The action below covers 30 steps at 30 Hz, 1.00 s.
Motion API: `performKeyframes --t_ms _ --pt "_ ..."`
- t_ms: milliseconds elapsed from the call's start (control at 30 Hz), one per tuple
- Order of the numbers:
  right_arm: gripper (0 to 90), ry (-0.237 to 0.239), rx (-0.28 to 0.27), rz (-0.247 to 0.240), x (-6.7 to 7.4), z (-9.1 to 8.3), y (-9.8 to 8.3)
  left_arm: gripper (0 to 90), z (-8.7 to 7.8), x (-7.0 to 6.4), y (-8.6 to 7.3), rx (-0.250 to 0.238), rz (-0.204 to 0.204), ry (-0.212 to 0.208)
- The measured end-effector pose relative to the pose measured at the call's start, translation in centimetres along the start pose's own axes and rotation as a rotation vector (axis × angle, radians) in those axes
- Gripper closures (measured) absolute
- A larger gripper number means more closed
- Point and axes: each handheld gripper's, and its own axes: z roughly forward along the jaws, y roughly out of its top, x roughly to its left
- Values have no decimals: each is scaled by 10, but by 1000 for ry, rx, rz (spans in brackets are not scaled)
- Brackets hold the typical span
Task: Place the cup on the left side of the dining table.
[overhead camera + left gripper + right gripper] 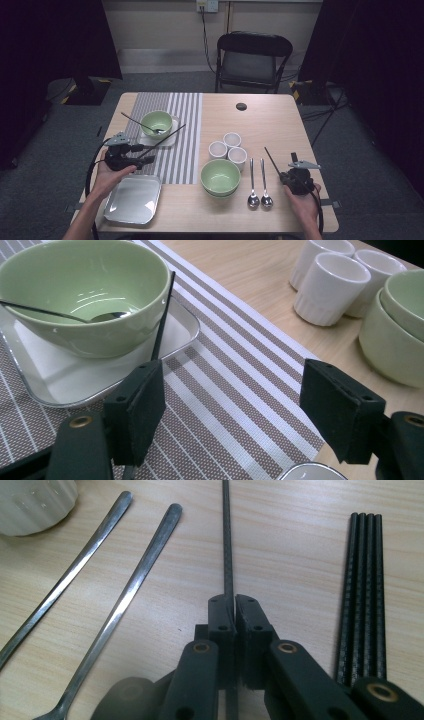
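My right tongs (234, 605) are clamped on one black chopstick (228, 540), just right of the two spoons (131, 585). My left tongs (240, 405) stand apart over the striped mat (235, 385), a second chopstick (163, 320) alongside one jaw, left of those spoons.

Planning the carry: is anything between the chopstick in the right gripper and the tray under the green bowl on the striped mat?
Yes. The right gripper is shut on the chopstick, and the three white cups stand on the straight line to the tray. A level sweep would likely hit them.
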Motion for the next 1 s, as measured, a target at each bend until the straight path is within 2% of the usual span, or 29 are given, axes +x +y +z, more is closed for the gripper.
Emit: performKeyframes --t_ms 67,233,367,400,467,800,900,1000 --pt "864 1 -2 0 0 0 0 261 0 0 0 2 1 -4" --pt "864 -7 -68 25 -3 -9 4 261 1 -1 0 6 2 -6" --pt "865 -3 -81 36 -4 -13 4 261 1 -3 0 1 -2 -13" --pt "865 0 -87 38 -4 -14 5 261 1 -2 1 -1 10 0" --pt "865 7 -104 37 -2 -17 6 271 0 -3 0 -12 -2 3" --pt "864 64 -214 33 7 -38 16 268 1 -5 2 -12 1 -6" --pt "865 104 -243 60 9 -44 19 268 1 -6 2 -14 4 -8" --pt "865 117 -267 49 14 -48 24 268 1 -6 3 -12 6 -12"
